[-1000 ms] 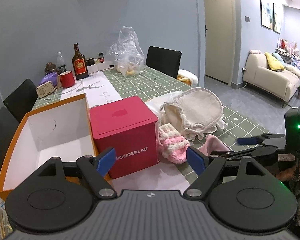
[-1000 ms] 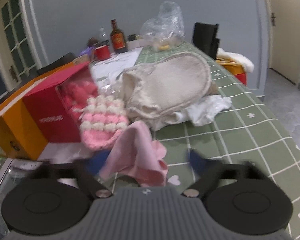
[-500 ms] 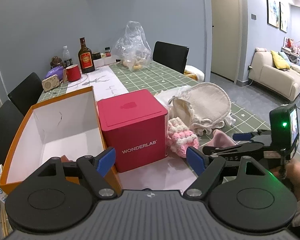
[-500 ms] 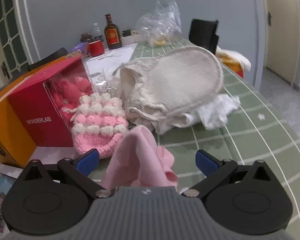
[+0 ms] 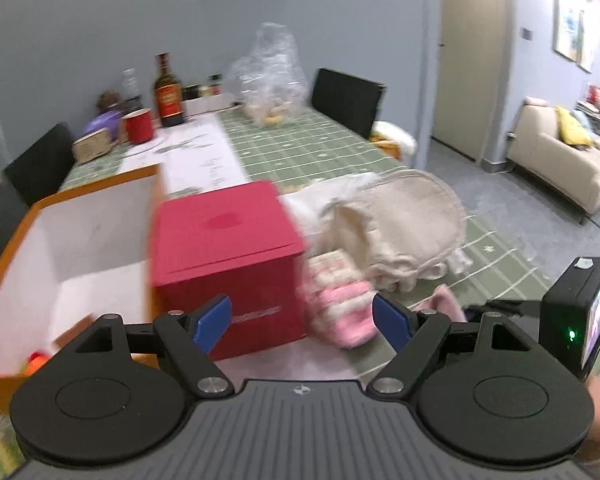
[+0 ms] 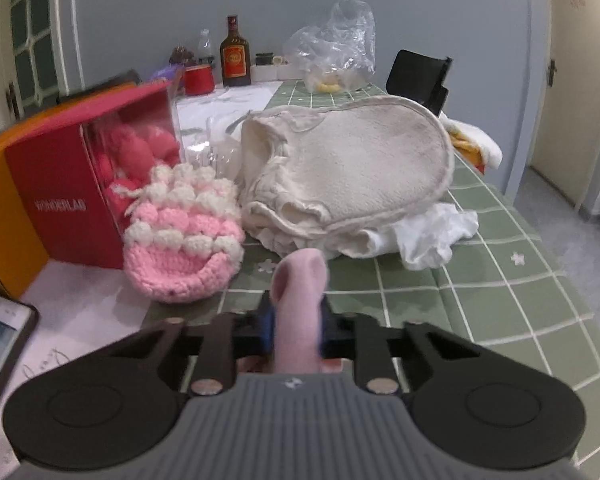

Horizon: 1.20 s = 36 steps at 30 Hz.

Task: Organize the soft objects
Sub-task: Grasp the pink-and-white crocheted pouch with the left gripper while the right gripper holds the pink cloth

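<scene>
My right gripper [image 6: 294, 330] is shut on a pink cloth [image 6: 299, 304] that stands up between its fingers, just above the green table. A pink and white crocheted hat [image 6: 184, 240] lies ahead to its left, beside a cream fabric pile [image 6: 348, 172]. My left gripper [image 5: 302, 318] is open and empty, above the red box [image 5: 228, 256] and the hat [image 5: 340, 304]. The pink cloth [image 5: 440, 304] and the right gripper [image 5: 500, 308] show at its right. An open orange box [image 5: 60, 248] stands left of the red box.
At the table's far end stand a bottle [image 5: 168, 92], a red mug [image 5: 139, 125] and a clear plastic bag [image 5: 268, 76]. Black chairs [image 5: 346, 100] line the table. A white cloth [image 6: 436, 236] lies under the cream pile. A phone [image 6: 0, 344] lies at lower left.
My right gripper has closed on the pink cloth, which was lying loose between its open fingers. My left gripper has shifted; its view is blurred by motion.
</scene>
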### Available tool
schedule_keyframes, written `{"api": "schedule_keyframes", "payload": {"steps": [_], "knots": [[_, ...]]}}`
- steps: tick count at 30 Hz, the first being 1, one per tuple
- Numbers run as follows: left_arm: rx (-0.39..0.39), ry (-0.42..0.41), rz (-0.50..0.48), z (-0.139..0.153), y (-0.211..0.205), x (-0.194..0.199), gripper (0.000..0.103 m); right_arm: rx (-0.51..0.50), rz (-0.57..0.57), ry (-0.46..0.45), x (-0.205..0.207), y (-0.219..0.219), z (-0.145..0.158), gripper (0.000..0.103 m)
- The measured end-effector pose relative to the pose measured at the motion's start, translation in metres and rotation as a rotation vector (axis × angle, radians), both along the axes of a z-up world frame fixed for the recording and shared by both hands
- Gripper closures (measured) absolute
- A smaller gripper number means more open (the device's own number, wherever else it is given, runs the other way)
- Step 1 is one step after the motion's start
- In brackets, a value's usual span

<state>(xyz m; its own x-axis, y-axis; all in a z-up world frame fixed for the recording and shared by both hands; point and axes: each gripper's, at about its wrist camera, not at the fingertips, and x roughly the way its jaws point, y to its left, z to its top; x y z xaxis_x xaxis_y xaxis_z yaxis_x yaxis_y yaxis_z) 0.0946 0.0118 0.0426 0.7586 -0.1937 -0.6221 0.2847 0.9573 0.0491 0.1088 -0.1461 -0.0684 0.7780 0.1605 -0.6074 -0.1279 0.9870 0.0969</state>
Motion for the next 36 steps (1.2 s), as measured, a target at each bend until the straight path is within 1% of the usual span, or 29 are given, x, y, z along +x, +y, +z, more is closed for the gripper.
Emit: {"api": "schedule_keyframes", "payload": {"steps": [4, 7, 11, 13, 16, 18, 22, 24, 25, 26, 27, 28, 30, 32, 33, 35, 36], "knots": [[0.043, -0.005, -0.003, -0.019, -0.028, 0.010, 0.009, -0.027, -0.013, -0.011, -0.014, -0.010, 0.001, 0.087], [0.064, 0.021, 0.002, -0.039, -0.043, 0.021, 0.009, -0.022, -0.008, -0.016, -0.020, -0.020, -0.001, 0.087], [0.095, 0.069, 0.018, -0.062, -0.054, 0.041, 0.009, -0.007, 0.007, -0.032, -0.026, -0.028, -0.003, 0.087], [0.097, 0.097, 0.034, -0.069, -0.056, 0.049, 0.010, -0.010, 0.011, -0.041, -0.028, -0.028, -0.004, 0.087], [0.061, 0.149, 0.051, -0.076, -0.057, 0.058, 0.010, -0.019, 0.018, -0.053, -0.029, -0.026, -0.006, 0.086], [0.077, 0.159, 0.057, -0.081, -0.062, 0.062, 0.010, -0.014, 0.021, -0.053, -0.028, -0.026, -0.006, 0.086], [0.129, 0.154, 0.091, -0.092, -0.074, 0.066, 0.010, 0.004, 0.031, -0.051, -0.028, -0.030, -0.006, 0.086], [0.145, 0.155, 0.109, -0.098, -0.077, 0.068, 0.014, 0.015, 0.036, -0.051, -0.028, -0.032, -0.006, 0.086], [0.154, 0.154, 0.122, -0.100, -0.078, 0.068, 0.022, 0.020, 0.037, -0.050, -0.028, -0.032, -0.006, 0.086], [0.154, 0.149, 0.135, -0.101, -0.079, 0.069, 0.027, 0.026, 0.038, -0.050, -0.028, -0.033, -0.007, 0.086], [0.140, 0.144, 0.140, -0.101, -0.077, 0.068, 0.028, 0.033, 0.039, -0.050, -0.028, -0.034, -0.007, 0.086], [0.141, 0.138, 0.149, -0.101, -0.077, 0.067, 0.035, 0.037, 0.041, -0.049, -0.028, -0.034, -0.007, 0.086], [0.155, 0.133, 0.149, -0.100, -0.079, 0.064, 0.041, 0.034, 0.049, -0.049, -0.028, -0.034, -0.007, 0.086], [0.176, 0.120, 0.146, -0.098, -0.082, 0.061, 0.050, 0.035, 0.050, -0.050, -0.029, -0.034, -0.007, 0.086], [0.182, 0.109, 0.148, -0.097, -0.082, 0.058, 0.053, 0.035, 0.050, -0.050, -0.029, -0.034, -0.007, 0.086], [0.185, 0.097, 0.147, -0.092, -0.083, 0.052, 0.061, 0.031, 0.050, -0.050, -0.029, -0.034, -0.007, 0.086], [0.181, 0.095, 0.145, -0.091, -0.082, 0.050, 0.063, 0.027, 0.050, -0.052, -0.029, -0.033, -0.007, 0.086]]}}
